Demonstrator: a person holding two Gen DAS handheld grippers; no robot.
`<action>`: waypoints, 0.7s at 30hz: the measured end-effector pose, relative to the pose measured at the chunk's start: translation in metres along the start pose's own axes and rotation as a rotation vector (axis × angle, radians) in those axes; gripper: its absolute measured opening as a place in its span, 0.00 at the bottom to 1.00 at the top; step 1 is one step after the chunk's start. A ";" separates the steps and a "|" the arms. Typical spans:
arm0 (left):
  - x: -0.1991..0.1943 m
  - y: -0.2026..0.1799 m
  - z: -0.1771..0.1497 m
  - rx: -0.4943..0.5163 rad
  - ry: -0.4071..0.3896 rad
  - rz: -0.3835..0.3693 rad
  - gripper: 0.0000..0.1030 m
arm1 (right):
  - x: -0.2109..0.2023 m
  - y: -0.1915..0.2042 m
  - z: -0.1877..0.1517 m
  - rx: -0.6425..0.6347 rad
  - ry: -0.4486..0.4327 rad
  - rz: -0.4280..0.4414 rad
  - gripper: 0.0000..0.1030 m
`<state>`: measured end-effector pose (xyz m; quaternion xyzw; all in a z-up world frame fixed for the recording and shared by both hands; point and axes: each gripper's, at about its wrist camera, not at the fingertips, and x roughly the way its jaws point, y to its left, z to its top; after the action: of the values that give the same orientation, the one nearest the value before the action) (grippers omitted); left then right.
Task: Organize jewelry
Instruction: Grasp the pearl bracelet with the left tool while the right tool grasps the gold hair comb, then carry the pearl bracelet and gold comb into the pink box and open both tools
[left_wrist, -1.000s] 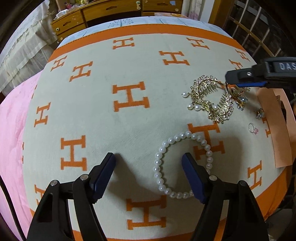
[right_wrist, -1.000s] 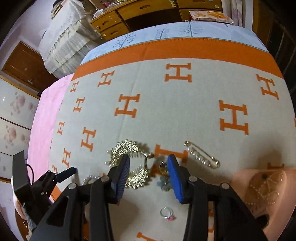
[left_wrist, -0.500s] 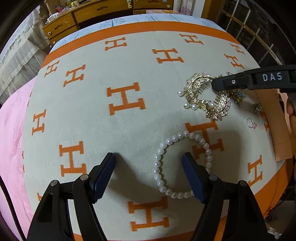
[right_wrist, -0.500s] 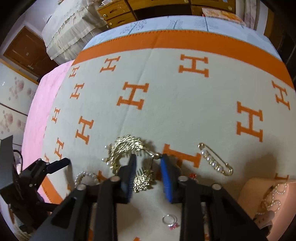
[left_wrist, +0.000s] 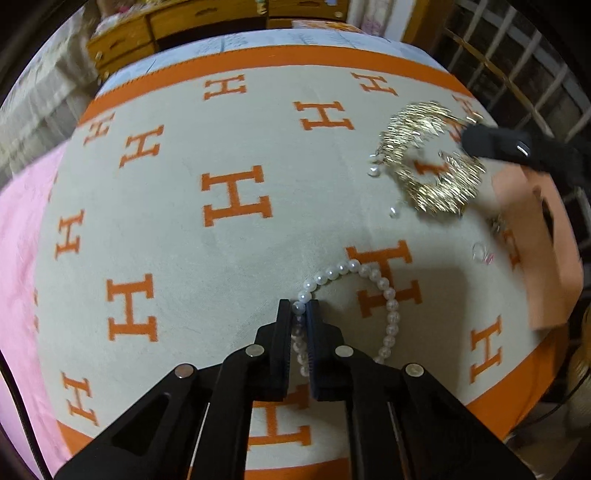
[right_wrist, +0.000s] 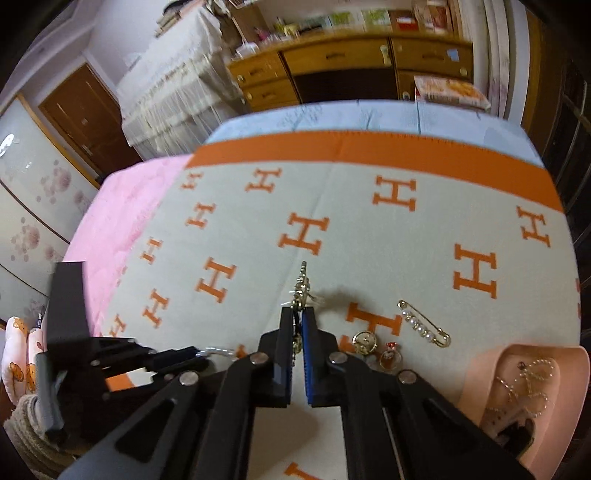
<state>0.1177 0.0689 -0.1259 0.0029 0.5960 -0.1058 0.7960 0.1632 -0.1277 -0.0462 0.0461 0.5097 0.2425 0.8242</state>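
My left gripper (left_wrist: 298, 312) is shut on a white pearl bracelet (left_wrist: 386, 291) that lies on the H-patterned blanket (left_wrist: 229, 155). My right gripper (right_wrist: 298, 317) is shut on a gold hair comb (right_wrist: 302, 286) and holds it lifted, edge-on. In the left wrist view the gold comb (left_wrist: 428, 162) hangs above the blanket with pearl drops, held by the right gripper's black arm (left_wrist: 517, 147). The left gripper (right_wrist: 184, 356) also shows at the lower left of the right wrist view.
A pink jewelry box (right_wrist: 524, 384) with a bead chain sits at the right; it also shows in the left wrist view (left_wrist: 543, 251). A pearl safety-pin brooch (right_wrist: 424, 323), small gold and red earrings (right_wrist: 376, 347) and a ring (left_wrist: 480, 253) lie on the blanket.
My left gripper closed on the pearl bracelet. My right gripper closed on the gold comb and raised it off the blanket.
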 end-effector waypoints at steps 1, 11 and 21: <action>0.000 0.006 0.001 -0.037 0.013 -0.044 0.05 | -0.006 0.000 -0.001 0.005 -0.015 0.010 0.04; -0.053 0.001 0.004 -0.110 -0.076 -0.190 0.05 | -0.064 -0.001 -0.006 0.036 -0.147 0.038 0.04; -0.111 -0.060 0.029 -0.004 -0.241 -0.251 0.05 | -0.129 -0.030 -0.034 0.102 -0.273 0.005 0.04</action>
<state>0.1047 0.0246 -0.0044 -0.0858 0.4920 -0.2031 0.8422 0.0978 -0.2170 0.0332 0.1219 0.4043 0.2100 0.8818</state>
